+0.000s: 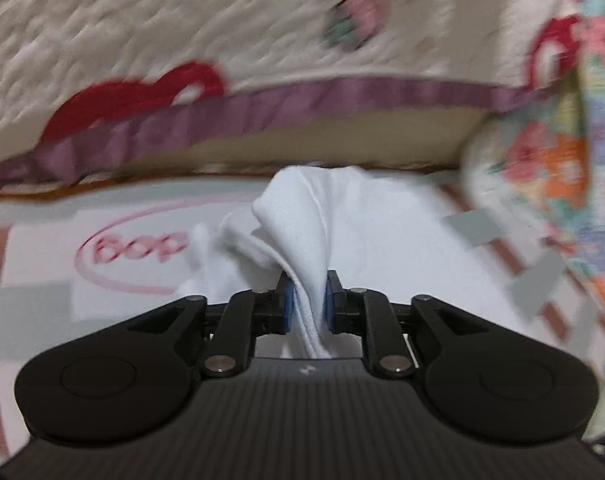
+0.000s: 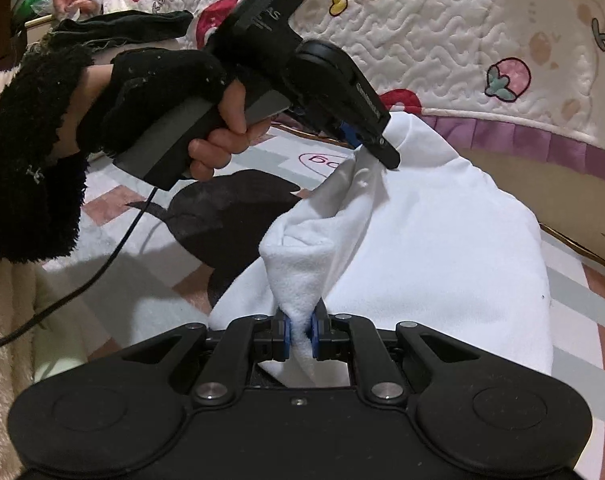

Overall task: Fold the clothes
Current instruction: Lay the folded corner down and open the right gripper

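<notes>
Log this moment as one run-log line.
phase: fold in progress | left gripper: shut on white garment | right gripper: shut on white garment | garment: bunched between grippers, rest on patterned mat

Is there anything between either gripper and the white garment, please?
No. The left gripper and right gripper each have jaws already shut on a bunched fold of the white garment, which lies partly on the mat. Nothing visible comes between.
</notes>
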{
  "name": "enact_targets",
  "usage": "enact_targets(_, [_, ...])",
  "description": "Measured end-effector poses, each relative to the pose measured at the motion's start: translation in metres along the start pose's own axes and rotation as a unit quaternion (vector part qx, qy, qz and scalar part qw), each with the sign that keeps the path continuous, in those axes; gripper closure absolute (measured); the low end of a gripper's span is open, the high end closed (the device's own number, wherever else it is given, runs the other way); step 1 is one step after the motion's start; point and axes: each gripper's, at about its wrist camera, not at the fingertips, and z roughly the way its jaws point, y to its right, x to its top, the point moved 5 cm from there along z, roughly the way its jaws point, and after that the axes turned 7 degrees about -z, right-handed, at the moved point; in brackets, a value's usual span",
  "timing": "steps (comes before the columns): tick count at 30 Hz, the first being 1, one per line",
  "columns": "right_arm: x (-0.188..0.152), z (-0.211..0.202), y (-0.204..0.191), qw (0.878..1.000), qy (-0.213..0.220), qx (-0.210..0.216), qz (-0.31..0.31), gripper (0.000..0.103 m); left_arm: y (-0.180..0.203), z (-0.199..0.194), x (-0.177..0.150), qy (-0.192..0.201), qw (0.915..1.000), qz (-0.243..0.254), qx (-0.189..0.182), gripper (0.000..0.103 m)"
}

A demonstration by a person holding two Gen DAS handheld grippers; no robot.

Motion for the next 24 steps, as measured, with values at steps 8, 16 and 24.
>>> enact_targets(8, [-0.001,0.01,-0.006,0.999,-0.023,0.003,-0.031,0.091,-0.029,0.008,0.005,0.029,0.9974,-0.063,0.022,0.076])
enact_targets(16, [-0.001,0.008,-0.008,0.999,-0.029,-0.002,-0.032,0.07,-0.029,0.006,0.009,0.038,0.9975,-0.057,0.016,0.076])
enact_targets(24, [0.014,0.019,-0.004,0.999,-0.015,0.027,-0.014,0.086,-0.02,0.006,0.011,0.037,0.9989,-0.027,0.013,0.093])
